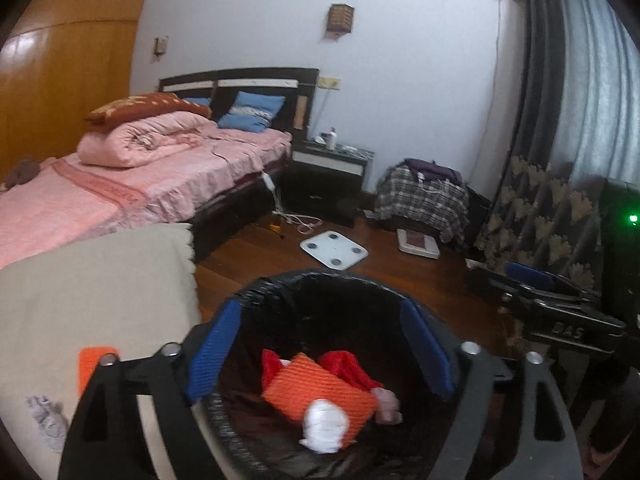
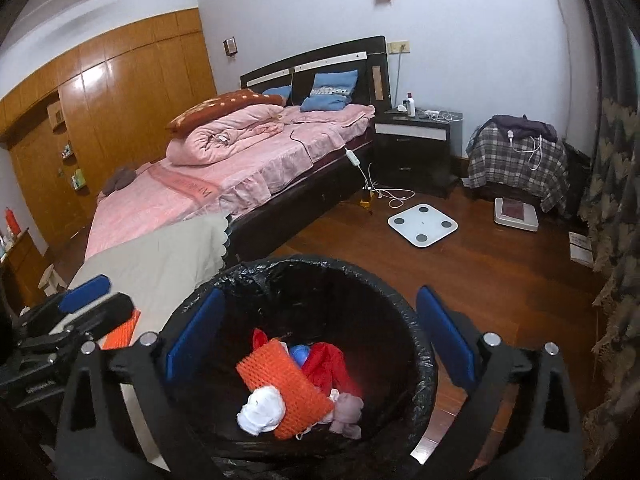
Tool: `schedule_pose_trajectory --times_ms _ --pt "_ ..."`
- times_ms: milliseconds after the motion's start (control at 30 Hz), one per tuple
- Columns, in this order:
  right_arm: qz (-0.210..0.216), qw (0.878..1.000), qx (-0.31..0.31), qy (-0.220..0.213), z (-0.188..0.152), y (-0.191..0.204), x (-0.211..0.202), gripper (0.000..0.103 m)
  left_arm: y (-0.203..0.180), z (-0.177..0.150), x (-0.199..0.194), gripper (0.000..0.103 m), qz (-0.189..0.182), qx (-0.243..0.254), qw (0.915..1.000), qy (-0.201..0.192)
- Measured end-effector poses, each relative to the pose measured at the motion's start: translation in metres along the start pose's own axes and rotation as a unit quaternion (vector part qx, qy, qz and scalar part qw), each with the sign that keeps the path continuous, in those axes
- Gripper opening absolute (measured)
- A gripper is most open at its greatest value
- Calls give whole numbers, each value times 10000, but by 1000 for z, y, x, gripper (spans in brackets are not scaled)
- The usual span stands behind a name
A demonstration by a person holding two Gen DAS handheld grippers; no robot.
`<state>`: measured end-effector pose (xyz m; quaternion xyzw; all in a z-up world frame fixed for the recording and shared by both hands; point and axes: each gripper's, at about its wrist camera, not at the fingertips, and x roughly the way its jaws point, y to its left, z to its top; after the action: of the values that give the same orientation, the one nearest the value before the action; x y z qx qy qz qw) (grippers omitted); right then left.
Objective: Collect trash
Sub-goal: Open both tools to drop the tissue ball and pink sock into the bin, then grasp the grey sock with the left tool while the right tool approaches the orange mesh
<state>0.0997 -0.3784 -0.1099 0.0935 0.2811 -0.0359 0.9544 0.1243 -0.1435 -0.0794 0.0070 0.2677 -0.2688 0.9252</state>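
Note:
A black bin lined with a black bag (image 1: 304, 284) (image 2: 304, 268) stands on the wood floor right below both grippers. Inside lie an orange foam net (image 1: 316, 392) (image 2: 288, 388), a white crumpled wad (image 1: 324, 424) (image 2: 260, 408), red plastic (image 1: 344, 364) (image 2: 328, 368) and a pinkish wad (image 2: 348, 412). My left gripper (image 1: 320, 352) is open and empty above the bin. My right gripper (image 2: 320, 344) is open and empty above it too. Another orange net piece (image 1: 94, 364) (image 2: 120, 332) lies on the beige cloth to the left.
A beige cloth-covered surface (image 1: 100, 288) (image 2: 160, 260) borders the bin on the left, with a crumpled white scrap (image 1: 46, 420) on it. A pink bed (image 2: 224, 168), a nightstand (image 2: 416, 148), a white scale (image 2: 422, 224) and a plaid-covered stool (image 2: 516, 160) stand beyond. Curtains (image 2: 612, 184) hang on the right.

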Motion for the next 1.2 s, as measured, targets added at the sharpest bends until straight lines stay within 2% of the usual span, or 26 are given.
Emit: schedule_pose_trajectory --times_ms 167,300,433,533,667,900,1200 --pt "157 9998 -98 -69 -2 18 -7 97 33 -6 -26 92 503 -53 9987 -74" --pt "419 9989 -198 -12 -5 42 -4 97 67 -17 -49 93 991 -182 9949 -67" --pt "730 9968 -328 82 -10 75 2 97 108 -33 -76 93 1569 -340 9870 -60" --pt "1000 9939 -461 117 -14 105 7 97 139 -49 -93 93 2043 -471 9778 -30" --pt "1243 9904 -583 145 -20 138 17 97 174 -71 -106 93 2452 -637 9674 24" --pt "1484 9845 -824 433 -32 188 45 97 217 -102 -108 92 2728 -919 9572 300" --pt "1456 9820 -1018 646 -43 215 73 97 240 -120 -80 92 2682 -1240 9540 518"
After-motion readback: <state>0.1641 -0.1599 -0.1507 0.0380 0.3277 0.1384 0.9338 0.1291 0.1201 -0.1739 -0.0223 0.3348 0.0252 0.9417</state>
